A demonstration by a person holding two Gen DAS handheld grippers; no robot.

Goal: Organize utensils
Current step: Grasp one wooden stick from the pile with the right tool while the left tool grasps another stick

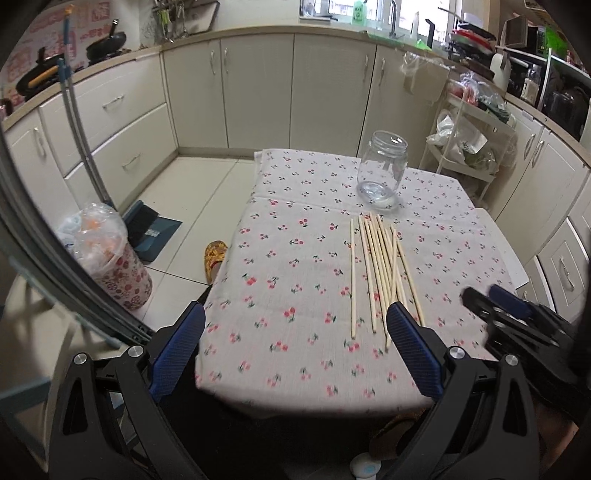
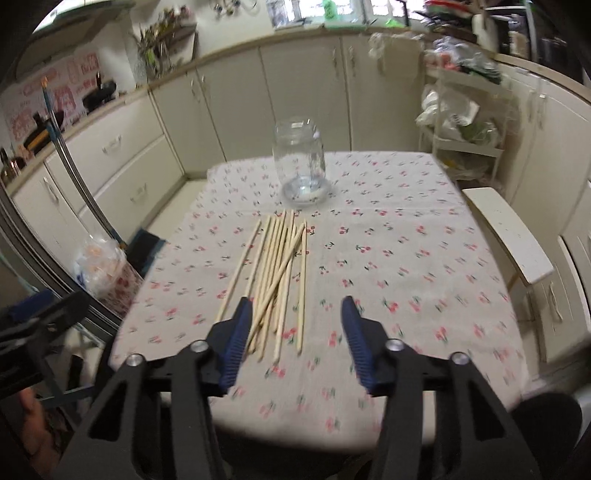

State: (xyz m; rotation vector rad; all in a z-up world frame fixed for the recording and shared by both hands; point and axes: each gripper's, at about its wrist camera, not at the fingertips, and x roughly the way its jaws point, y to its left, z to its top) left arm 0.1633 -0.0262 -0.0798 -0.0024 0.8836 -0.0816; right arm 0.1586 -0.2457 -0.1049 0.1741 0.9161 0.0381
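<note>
Several thin wooden chopsticks [image 2: 275, 273] beside round glass jar [image 2: 299, 162]

A home kitchen: cream base cabinets [image 1: 258, 92] run under a countertop [image 1: 110, 64] along two walls, black pans [image 1: 107, 44] rest on the counter, a tap [image 1: 393, 18] stands below the window, a tiled floor [image 1: 184, 206] surrounds a table with cherry-print cloth [image 1: 295, 258].

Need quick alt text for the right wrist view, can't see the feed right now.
A loose pile of wooden chopsticks lies on a cherry-print tablecloth, an empty glass jar upright just beyond. The right gripper hovers open at the sticks' near ends, holding nothing.
</note>
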